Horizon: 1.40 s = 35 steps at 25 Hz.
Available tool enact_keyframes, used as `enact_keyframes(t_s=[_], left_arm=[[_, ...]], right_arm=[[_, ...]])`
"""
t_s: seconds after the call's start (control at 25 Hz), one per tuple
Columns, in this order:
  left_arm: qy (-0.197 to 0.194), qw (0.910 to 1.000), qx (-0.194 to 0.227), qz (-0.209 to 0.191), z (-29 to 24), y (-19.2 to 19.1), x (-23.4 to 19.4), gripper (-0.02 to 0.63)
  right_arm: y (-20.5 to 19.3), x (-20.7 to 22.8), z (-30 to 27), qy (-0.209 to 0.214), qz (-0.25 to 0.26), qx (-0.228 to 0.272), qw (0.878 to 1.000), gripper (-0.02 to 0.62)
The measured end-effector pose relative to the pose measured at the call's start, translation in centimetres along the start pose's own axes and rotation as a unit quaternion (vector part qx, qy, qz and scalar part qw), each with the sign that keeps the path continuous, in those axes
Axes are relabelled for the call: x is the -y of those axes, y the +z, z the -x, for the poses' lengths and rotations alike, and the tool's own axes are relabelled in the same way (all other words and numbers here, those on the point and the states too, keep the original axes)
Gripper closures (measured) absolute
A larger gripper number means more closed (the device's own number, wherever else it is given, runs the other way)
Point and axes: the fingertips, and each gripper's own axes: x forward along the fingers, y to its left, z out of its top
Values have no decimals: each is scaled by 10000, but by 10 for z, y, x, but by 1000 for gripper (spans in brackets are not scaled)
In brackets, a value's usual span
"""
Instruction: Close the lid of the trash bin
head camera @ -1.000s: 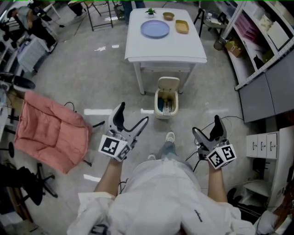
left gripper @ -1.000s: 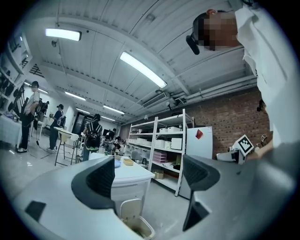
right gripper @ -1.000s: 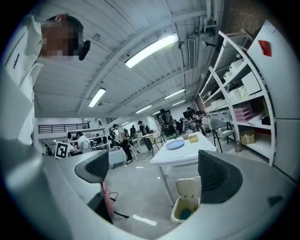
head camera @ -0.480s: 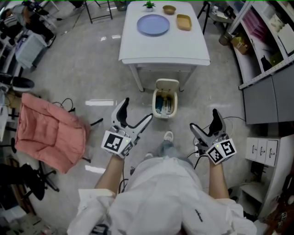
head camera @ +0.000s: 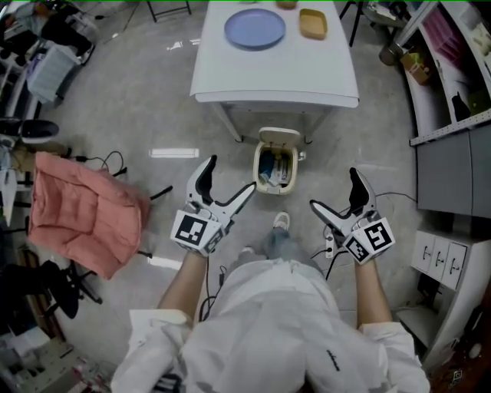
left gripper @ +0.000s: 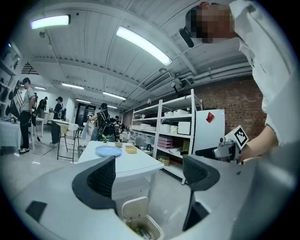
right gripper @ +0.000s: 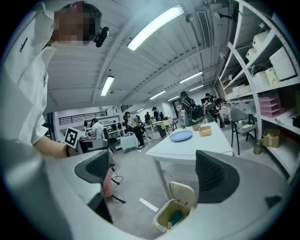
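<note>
A small cream trash bin [head camera: 275,169] stands on the floor in front of the white table [head camera: 276,73], its lid [head camera: 279,139] tipped up and back, with rubbish inside. The bin [left gripper: 143,227] also shows low in the left gripper view, and the bin [right gripper: 174,216] sits low in the right gripper view with its lid [right gripper: 182,191] raised. My left gripper [head camera: 226,180] is held open in the air, left of and nearer than the bin. My right gripper [head camera: 336,196] hangs open to the bin's right. Neither touches the bin.
A blue plate [head camera: 255,28] and a yellow tray [head camera: 313,23] lie on the table. A pink padded chair [head camera: 80,219] stands at the left with cables on the floor. Shelving [head camera: 453,100] runs along the right. The person's shoe [head camera: 281,222] is just short of the bin.
The view has moved forward: the table and bin have slid nearer beneath me. Both grippers have risen slightly toward the bin and stay open.
</note>
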Motion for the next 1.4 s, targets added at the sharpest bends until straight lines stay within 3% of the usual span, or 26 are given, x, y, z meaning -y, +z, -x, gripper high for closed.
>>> enact_keyframes(t_s=[0.24, 0.68, 1.04, 1.4], left_arm=[[279, 9990, -350, 61, -33, -18, -5, 153], [103, 9996, -274, 8, -78, -61, -37, 154], [-129, 9991, -394, 40, -123, -132, -94, 154], [-253, 9986, -470, 18, -165, -218, -119, 155]], right_arm=[[-9, 36, -22, 158, 1, -93, 9998, 11], [-53, 72, -87, 240, 115, -354, 9990, 11], [-119, 104, -147, -139, 50, -483, 9987, 12], [-193, 153, -189, -400, 129, -556, 9976, 12]])
